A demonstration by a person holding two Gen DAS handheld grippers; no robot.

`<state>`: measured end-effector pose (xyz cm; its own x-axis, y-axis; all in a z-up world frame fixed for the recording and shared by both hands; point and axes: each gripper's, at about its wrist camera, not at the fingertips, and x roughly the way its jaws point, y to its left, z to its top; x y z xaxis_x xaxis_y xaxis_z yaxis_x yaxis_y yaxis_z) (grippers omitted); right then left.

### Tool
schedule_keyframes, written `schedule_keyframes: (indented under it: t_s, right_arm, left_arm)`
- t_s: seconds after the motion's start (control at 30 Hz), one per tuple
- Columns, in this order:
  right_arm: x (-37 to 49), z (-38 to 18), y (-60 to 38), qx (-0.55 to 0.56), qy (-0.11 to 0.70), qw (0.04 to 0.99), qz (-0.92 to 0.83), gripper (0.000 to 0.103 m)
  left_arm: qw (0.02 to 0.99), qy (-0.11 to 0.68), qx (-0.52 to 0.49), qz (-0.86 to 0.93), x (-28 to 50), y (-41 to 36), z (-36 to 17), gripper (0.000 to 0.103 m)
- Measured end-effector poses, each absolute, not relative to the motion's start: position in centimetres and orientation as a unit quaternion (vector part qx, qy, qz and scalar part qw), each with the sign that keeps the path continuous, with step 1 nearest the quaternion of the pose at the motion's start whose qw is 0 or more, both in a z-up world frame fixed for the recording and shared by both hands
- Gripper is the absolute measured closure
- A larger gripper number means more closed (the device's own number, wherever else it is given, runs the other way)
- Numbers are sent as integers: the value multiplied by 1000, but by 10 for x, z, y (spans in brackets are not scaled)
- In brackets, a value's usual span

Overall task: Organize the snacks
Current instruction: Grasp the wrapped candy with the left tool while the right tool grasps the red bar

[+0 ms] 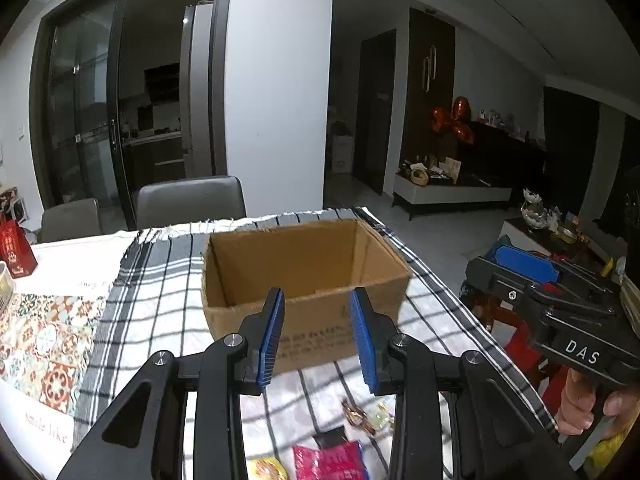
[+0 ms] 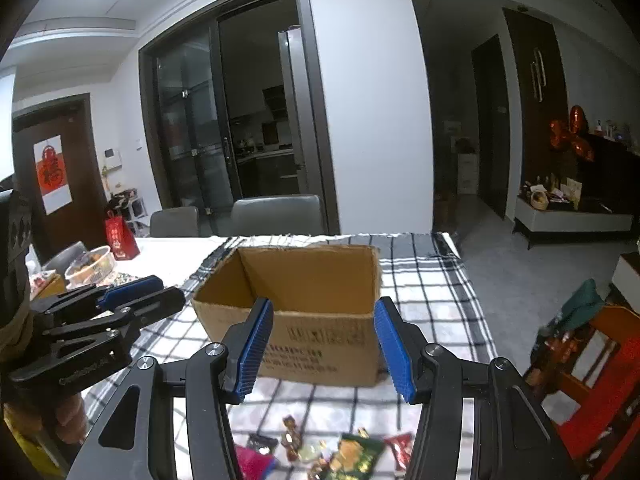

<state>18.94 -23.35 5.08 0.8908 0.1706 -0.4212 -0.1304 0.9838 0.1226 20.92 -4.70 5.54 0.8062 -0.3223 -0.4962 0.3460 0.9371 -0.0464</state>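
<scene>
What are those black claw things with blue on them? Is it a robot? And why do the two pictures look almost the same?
It is not a robot. A person holds two grabbing tools, one in each hand, and each tool carries a camera that looks out along its two fingers. One picture comes from the left gripper, the other from the right gripper. That is why both show nearly the same scene, and each tool shows at the side of the other's picture. The blue parts are grippy pads on the fingers. Both tools are open and hold nothing. On the checked cloth stands an open cardboard box that looks empty. In front of it lie small snack packets, probably waiting to go into the box.
</scene>
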Motion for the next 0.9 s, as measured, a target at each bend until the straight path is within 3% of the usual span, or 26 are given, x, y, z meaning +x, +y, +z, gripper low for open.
schedule_keyframes:
  t_s: [0.47,0.9]
  right_arm:
    - [159,-5,-268,43,271,959,71,49]
    - [177,-73,-282,50,354,931,73,49]
  left_arm:
    - [930,322,4,-176,174,-75,-6,67]
    - [898,408,-1,-165,198,-95,-73,68]
